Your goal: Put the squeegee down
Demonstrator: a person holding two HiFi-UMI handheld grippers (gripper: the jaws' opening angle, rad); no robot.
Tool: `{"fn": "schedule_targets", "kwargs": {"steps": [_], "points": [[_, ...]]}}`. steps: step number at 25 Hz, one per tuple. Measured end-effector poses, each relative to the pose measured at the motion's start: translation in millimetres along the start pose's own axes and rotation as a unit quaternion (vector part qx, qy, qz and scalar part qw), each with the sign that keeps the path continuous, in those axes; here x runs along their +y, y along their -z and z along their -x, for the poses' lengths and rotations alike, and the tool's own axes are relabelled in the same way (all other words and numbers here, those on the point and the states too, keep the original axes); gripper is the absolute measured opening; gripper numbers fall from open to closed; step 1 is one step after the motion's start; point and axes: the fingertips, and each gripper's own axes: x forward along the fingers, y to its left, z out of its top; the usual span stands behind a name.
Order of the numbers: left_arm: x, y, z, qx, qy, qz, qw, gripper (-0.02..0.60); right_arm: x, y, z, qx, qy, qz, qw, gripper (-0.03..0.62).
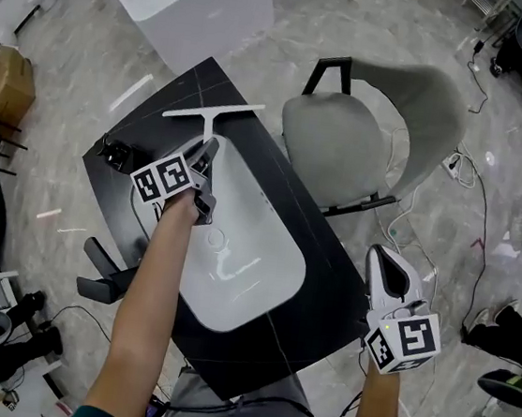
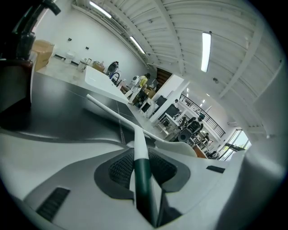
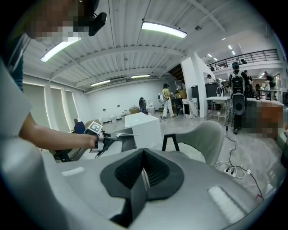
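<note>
The left gripper (image 1: 208,157), in the head view, is clamped on the handle of the squeegee (image 1: 213,111). Its white blade lies over the far end of the black counter (image 1: 177,84), beyond the sink (image 1: 283,262), and the right gripper (image 1: 378,257) hangs off the counter's right edge. In the left gripper view the jaws press on the dark green grip, with the blade low over the counter; I cannot tell whether it touches. In the right gripper view that gripper's jaws are together with nothing between them, so I judge the set-down nearly done, with only the last lowering and the release left.
</note>
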Motion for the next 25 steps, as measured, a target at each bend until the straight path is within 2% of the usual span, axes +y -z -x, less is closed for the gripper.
{"fn": "schedule_targets", "kwargs": {"steps": [4,13,19,22,25], "points": [[5.2,-1.1,-9.8,0.002,-0.001,0.012,0.9999,0.1,-3.2,5.0,-1.5,0.005,0.001,-0.002,1.0,0.011],[10.7,-2.2,-30.4,0.014,-0.01,0.011,0.9998,0.1,-4.2,11.9,-6.6,0.012,-0.001,-0.003,1.0,0.011],[10.6,-3.3,-32.5,0.015,-0.002,0.023,0.9996,0.1,-2.9,17.5,-10.6,0.018,-0.007,0.002,1.0,0.011],[4.3,-16.6,-30.1,0.0,0.006,0.035,0.9994,0.101,-1.5,17.1,-11.1,0.017,-0.006,-0.002,1.0,0.011],[-1.3,-34.6,-33.5,-0.007,0.007,0.03,0.9995,0.101,-1.0,16.1,-10.9,0.018,-0.007,-0.001,1.0,0.011]]}}
